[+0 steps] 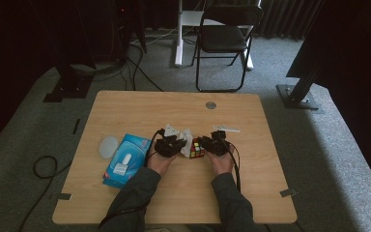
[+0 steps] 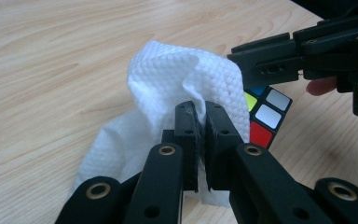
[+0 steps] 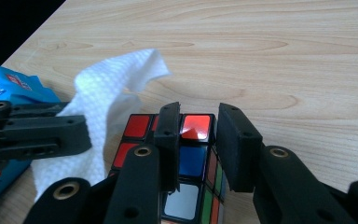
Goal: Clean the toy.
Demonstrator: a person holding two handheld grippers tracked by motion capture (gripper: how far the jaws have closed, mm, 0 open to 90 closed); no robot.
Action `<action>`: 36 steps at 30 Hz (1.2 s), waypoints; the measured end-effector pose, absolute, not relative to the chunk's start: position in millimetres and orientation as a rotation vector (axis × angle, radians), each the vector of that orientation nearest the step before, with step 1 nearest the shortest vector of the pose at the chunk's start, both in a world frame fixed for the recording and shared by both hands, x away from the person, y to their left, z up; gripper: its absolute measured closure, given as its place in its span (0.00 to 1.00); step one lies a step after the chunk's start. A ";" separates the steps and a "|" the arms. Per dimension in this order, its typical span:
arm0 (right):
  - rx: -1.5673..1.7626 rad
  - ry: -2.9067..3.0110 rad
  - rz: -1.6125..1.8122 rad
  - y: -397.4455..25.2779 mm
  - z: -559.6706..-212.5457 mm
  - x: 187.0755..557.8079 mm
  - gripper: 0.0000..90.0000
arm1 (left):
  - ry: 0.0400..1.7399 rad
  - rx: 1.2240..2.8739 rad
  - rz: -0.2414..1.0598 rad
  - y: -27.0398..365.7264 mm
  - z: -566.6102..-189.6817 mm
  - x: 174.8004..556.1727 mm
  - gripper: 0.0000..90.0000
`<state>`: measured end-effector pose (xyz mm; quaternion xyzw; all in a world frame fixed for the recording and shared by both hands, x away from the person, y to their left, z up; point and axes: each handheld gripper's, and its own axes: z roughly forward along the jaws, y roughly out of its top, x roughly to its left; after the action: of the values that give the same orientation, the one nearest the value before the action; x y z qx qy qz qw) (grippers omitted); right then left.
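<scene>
Cube (image 3: 186, 158) mid-desk (image 1: 251, 188) as our landmark: right gripper (image 3: 198, 140) jaws straddle its corner loosely, not clamped. Left of it, left gripper (image 2: 198, 135) jaws pinch wipe (image 2: 168, 84), touching cube. Beyond lies wipes pack (image 1: 125, 162). We judge hard wiping could spin cube free.

I can read no word, brand or number anywhere. The blue wipes pack (image 3: 9, 88), at the left of my table, carries small red and white printing on its wrapper, but it is too blurred to make out. The white label on the pack's top in the high view is just as illegible.
</scene>
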<state>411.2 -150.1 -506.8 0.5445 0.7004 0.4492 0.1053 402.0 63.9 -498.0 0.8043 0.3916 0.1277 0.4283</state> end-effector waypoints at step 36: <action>1.611 2.050 1.338 -151.0 -508.3 410.1 0.78 | 1.043 2.145 0.346 46.7 -537.1 411.6 0.96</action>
<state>410.1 -151.0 -508.3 0.5466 0.6958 0.4539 0.1055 411.6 46.7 -537.1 0.8312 0.4040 0.1342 0.3577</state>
